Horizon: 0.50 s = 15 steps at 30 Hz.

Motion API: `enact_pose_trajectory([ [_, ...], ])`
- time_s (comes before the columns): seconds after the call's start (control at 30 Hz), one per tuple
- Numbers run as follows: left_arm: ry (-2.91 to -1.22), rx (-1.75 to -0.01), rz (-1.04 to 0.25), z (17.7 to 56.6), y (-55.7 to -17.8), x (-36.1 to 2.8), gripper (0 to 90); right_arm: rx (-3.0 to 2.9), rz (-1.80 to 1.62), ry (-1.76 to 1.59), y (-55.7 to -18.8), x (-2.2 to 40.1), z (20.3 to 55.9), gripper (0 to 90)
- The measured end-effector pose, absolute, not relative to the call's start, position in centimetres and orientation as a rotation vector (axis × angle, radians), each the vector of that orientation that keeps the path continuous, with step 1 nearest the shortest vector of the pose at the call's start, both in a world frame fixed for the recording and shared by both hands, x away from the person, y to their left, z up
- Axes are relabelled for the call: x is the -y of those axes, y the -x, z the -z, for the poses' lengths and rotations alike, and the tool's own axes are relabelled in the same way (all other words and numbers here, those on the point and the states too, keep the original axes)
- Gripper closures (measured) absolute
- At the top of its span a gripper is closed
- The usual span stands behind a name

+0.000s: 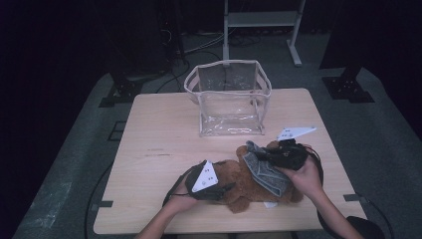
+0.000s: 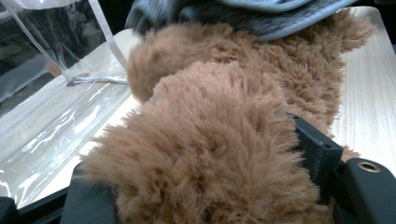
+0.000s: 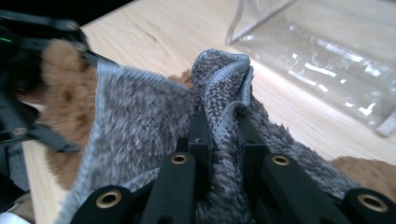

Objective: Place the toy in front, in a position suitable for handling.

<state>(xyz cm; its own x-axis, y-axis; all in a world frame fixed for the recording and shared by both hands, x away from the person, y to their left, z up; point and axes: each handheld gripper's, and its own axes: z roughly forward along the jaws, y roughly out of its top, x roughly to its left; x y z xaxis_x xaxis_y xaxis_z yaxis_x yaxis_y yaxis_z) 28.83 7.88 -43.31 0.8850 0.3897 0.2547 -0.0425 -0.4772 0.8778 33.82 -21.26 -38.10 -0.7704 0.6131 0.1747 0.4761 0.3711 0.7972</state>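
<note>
A brown plush toy (image 1: pixel 244 188) lies on the near part of the wooden table (image 1: pixel 164 129), with a grey fuzzy cloth (image 1: pixel 267 173) draped over its right side. My left gripper (image 1: pixel 226 191) is at the toy's left end, and its jaws press into the brown fur (image 2: pixel 219 140) on both sides. My right gripper (image 1: pixel 272 157) comes in from the right. In the right gripper view it (image 3: pixel 219 135) is shut on a raised fold of the grey cloth (image 3: pixel 135 121), with brown fur (image 3: pixel 60 102) showing beneath. The grey cloth (image 2: pixel 280 14) crosses the top of the left gripper view.
A clear plastic bag (image 1: pixel 229 97) with a pale trim stands open and upright at the table's far middle, just beyond the toy. Its wall (image 2: pixel 56 116) is close on the left in the left gripper view. A white frame (image 1: pixel 261 20) stands on the floor behind.
</note>
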Motion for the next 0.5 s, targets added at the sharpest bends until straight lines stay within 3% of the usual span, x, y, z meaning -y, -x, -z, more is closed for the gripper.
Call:
enact_pose_trajectory([
  [0.2, -2.006, -0.279, -0.509, 43.3, -29.1, -7.8, 32.8, -2.458, -1.425, -0.84, -31.0, 20.9, 36.2, 79.5],
  [0.37, -1.993, -0.292, -0.468, 43.3, -29.1, -8.0, 31.4, -2.468, -1.263, -0.859, -31.1, 20.6, 38.0, 79.6],
  [0.5, -1.978, -0.324, -0.412, 43.1, -29.6, -8.6, 25.2, -2.455, -1.311, -0.919, -31.0, 21.1, 38.5, 79.6],
])
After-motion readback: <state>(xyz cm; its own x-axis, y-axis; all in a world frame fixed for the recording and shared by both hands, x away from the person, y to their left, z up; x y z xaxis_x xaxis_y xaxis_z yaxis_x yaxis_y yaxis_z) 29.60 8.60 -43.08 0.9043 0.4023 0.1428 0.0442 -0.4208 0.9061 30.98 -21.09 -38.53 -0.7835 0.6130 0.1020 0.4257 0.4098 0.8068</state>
